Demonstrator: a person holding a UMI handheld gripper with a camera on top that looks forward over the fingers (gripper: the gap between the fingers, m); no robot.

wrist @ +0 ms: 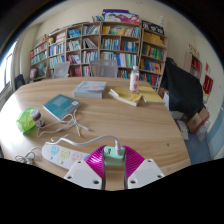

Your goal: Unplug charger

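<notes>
gripper (114,160): magenta pads clamped on small pale-green boxy charger (114,153)
power strip (72,154): white, long, desk's (120,125) near edge

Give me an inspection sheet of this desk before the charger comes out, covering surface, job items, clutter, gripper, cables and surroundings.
Surface: wooden table, light brown.
Job's things: white power strip just ahead of the fingers; pale green charger between the jaws.
Clutter: teal book, green bag, grey book stack, bottle.
Grippers: gripper, magenta pads either side of the charger; whether they press it is unclear.
Cables: white cable looping across the table.
Surroundings: bookshelves, dark backpack.
</notes>
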